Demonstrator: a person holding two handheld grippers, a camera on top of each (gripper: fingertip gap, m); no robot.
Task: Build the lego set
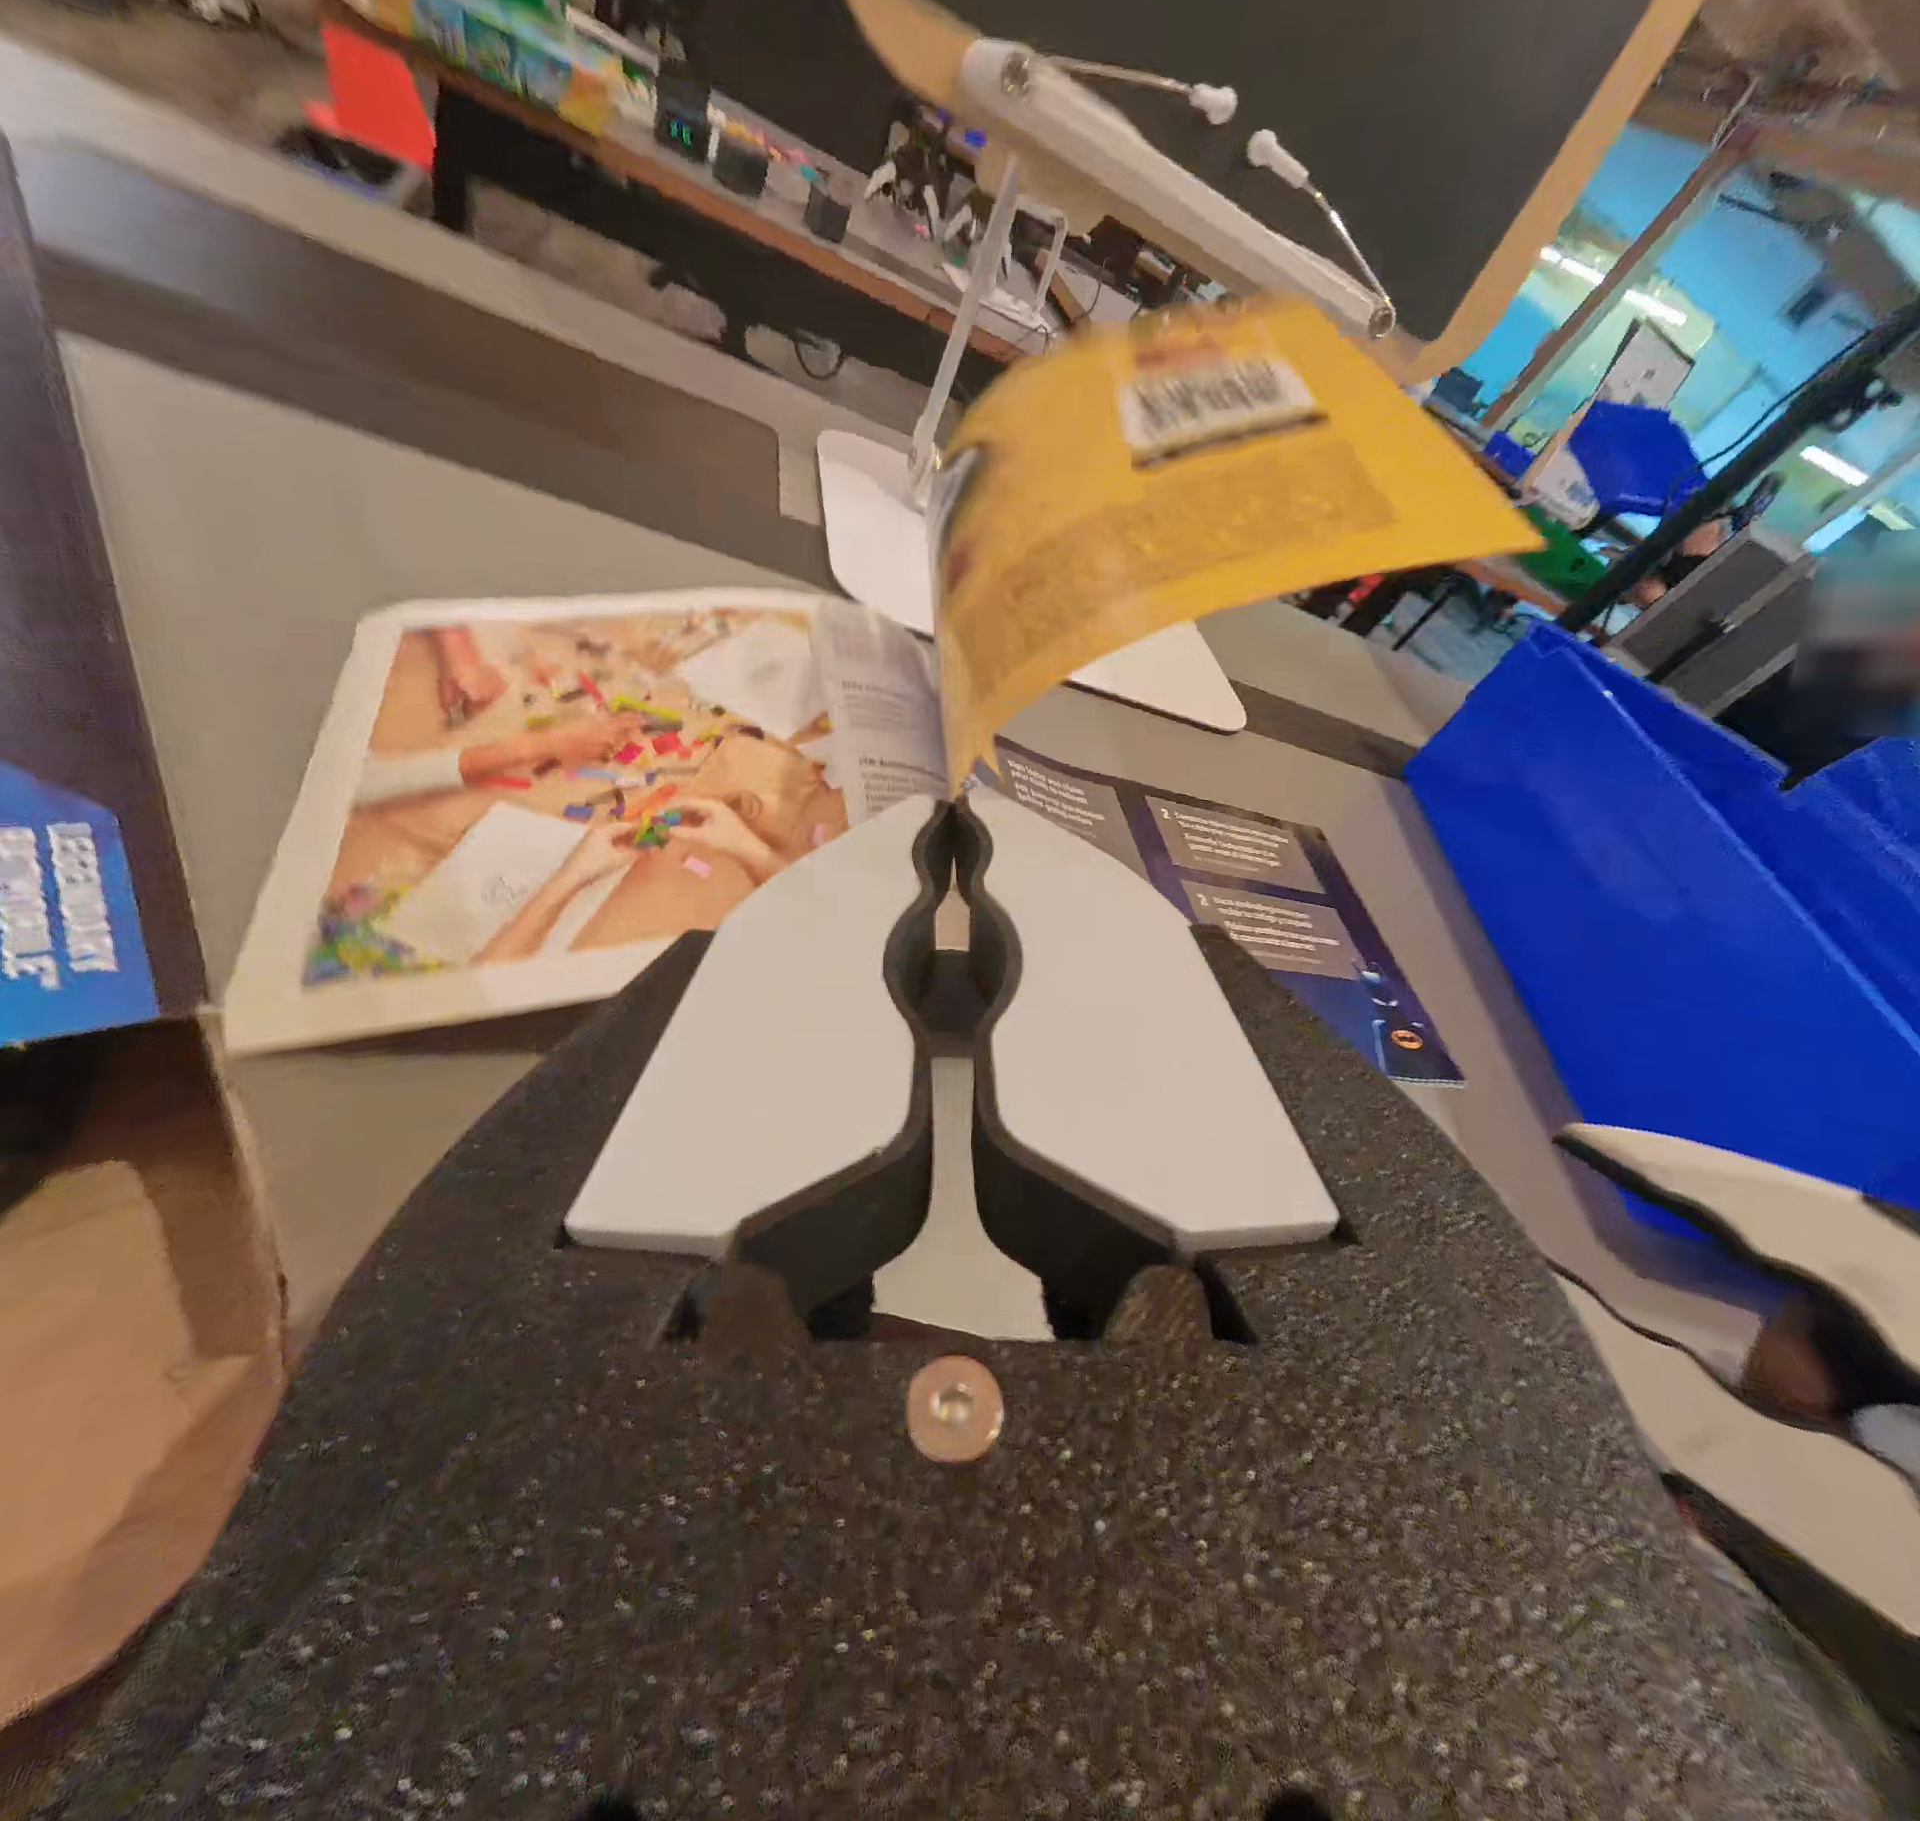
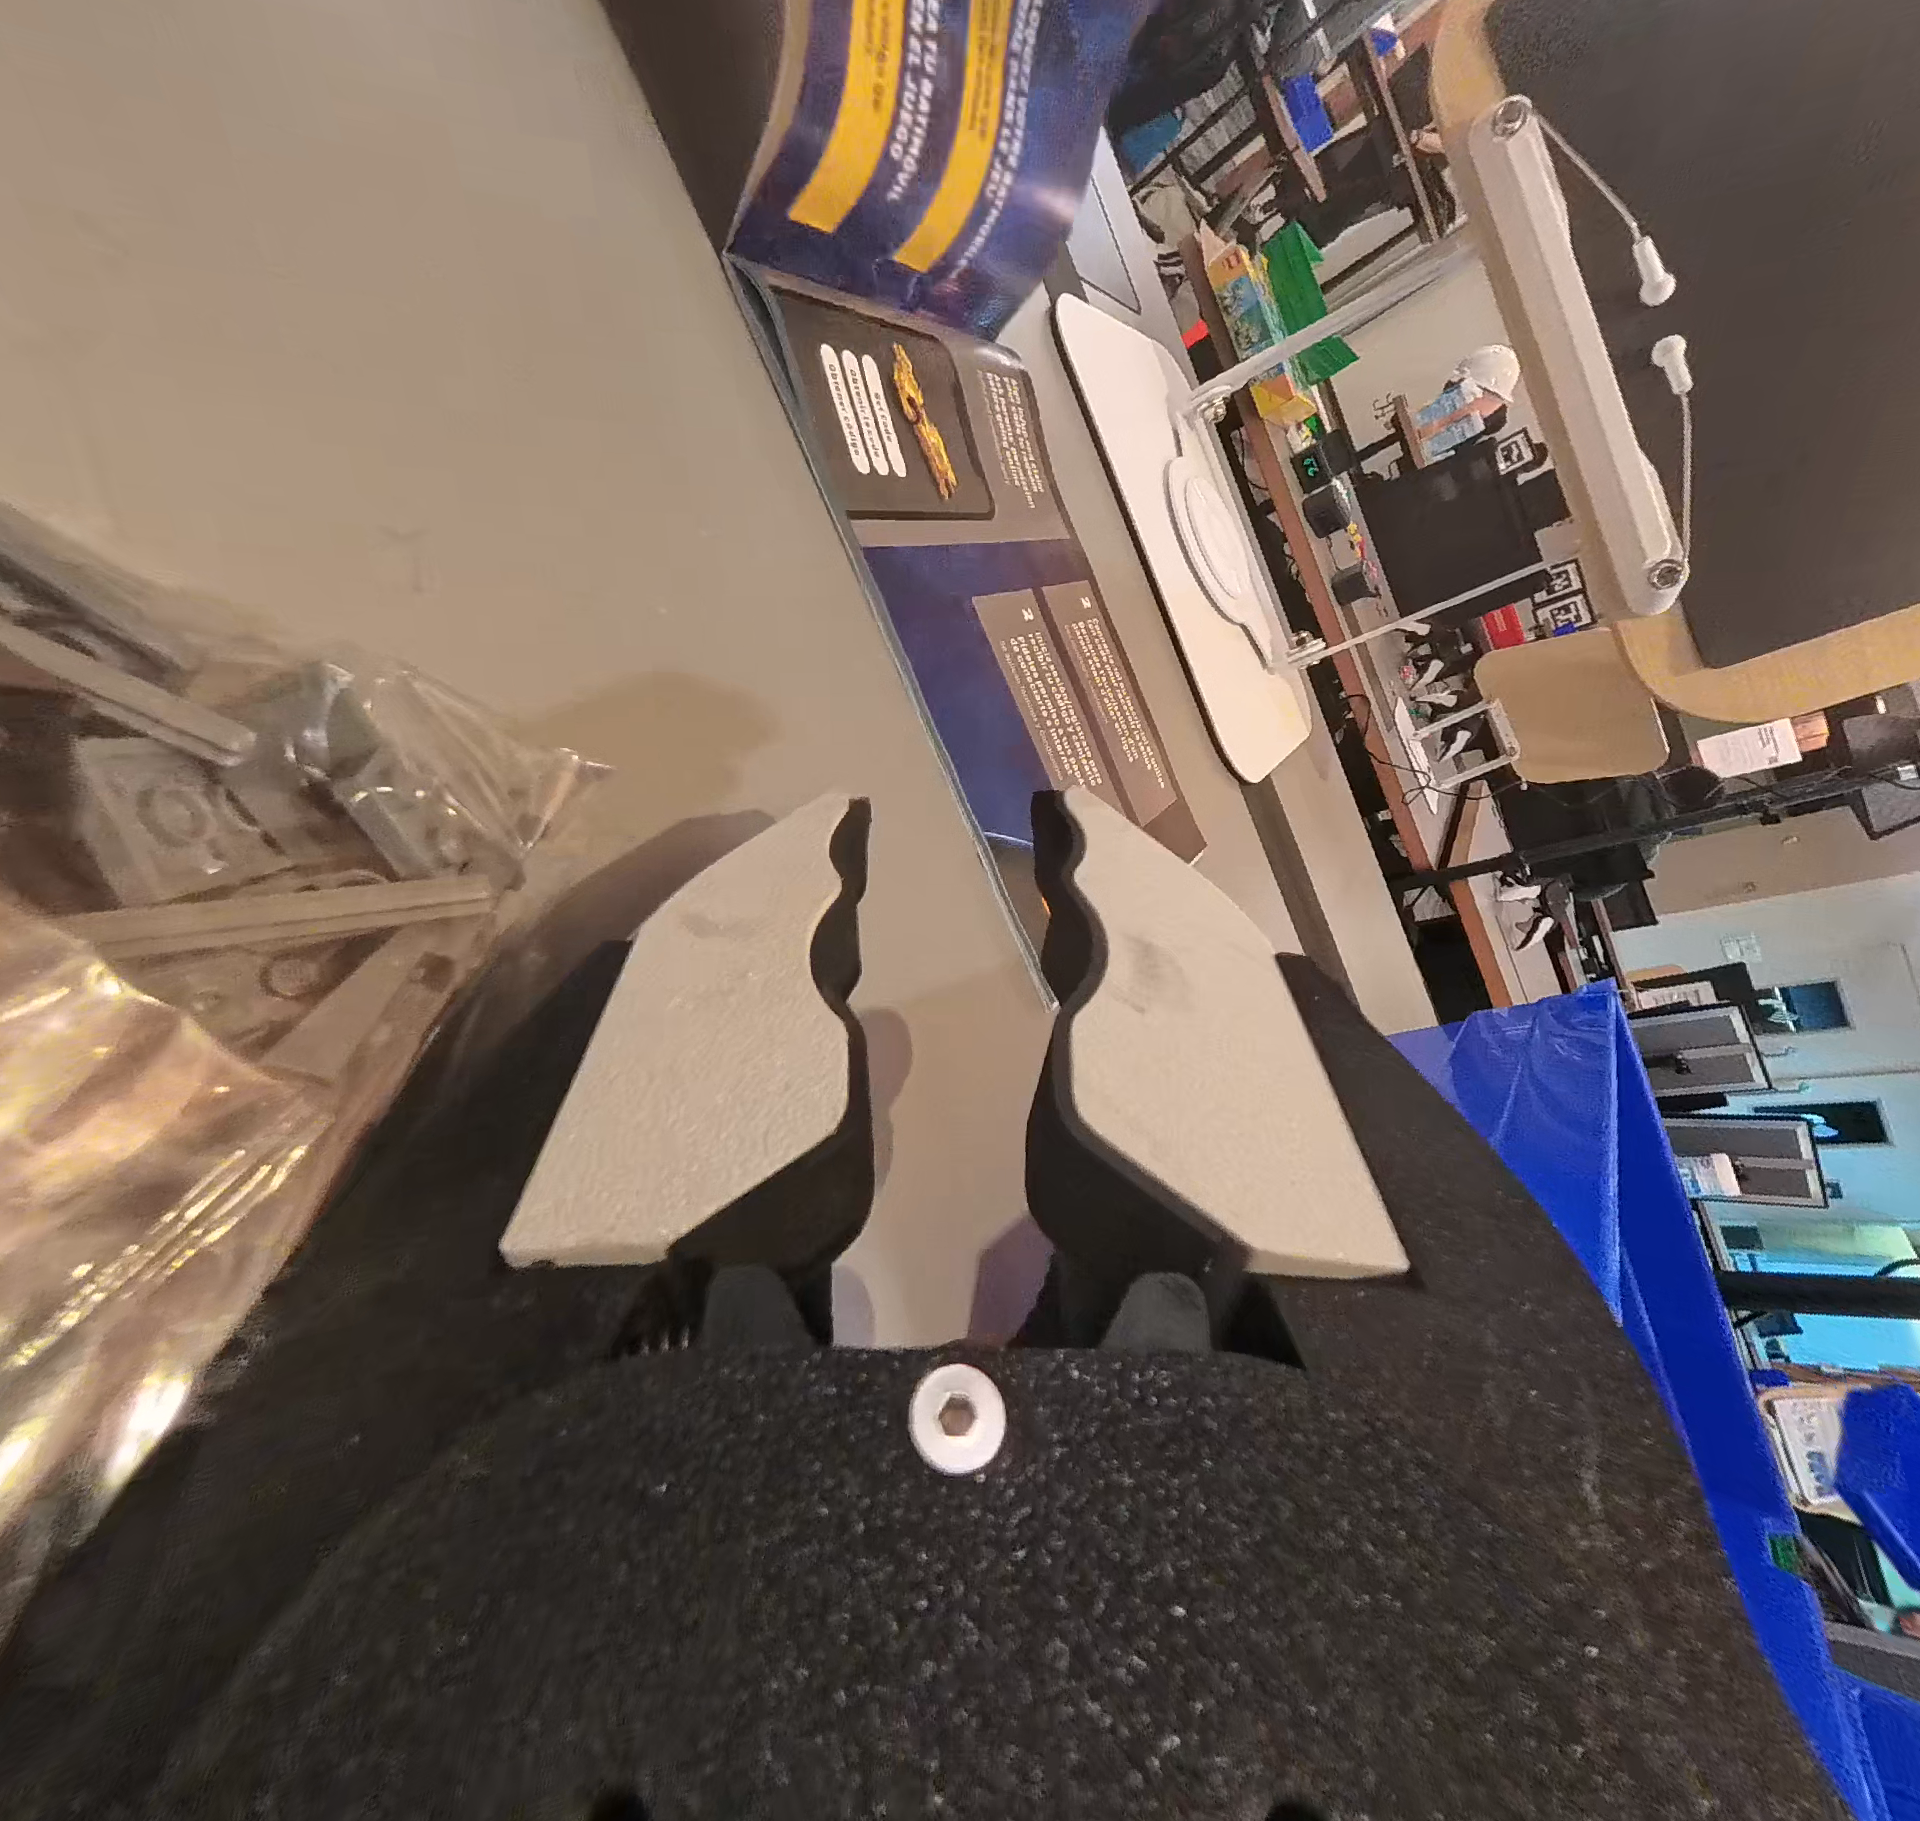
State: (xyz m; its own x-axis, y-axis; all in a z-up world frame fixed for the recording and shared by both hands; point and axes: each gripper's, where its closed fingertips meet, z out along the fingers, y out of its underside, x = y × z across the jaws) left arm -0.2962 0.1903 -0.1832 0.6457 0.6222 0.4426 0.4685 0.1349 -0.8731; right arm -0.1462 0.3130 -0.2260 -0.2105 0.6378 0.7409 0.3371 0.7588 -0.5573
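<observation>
In the left wrist view my left gripper (image 1: pixel 951 813) is shut on the lower corner of a yellow booklet page (image 1: pixel 1195 535). The page stands lifted and curled above the table. The rest of the booklet lies open below, with a photo page (image 1: pixel 540 784) on the left and a dark blue page (image 1: pixel 1257 888) on the right. My right gripper (image 2: pixel 951 815) is open and empty. It hovers over the edge of the dark blue page (image 2: pixel 997 649), not touching it. One of its fingers (image 1: pixel 1714 1241) shows at the right edge of the left wrist view.
A dark blue cardboard box (image 1: pixel 62 732) with an open flap stands at the left; it also shows in the right wrist view (image 2: pixel 935 67). A blue bin (image 1: pixel 1662 940) (image 2: pixel 1538 1148) stands at the right. A white stand base (image 1: pixel 883 535) (image 2: pixel 1164 524) sits behind the booklet. A clear bag of grey parts (image 2: pixel 208 836) lies left of my right gripper. One gripper's finger ends stand about 20 centimetres off the other's.
</observation>
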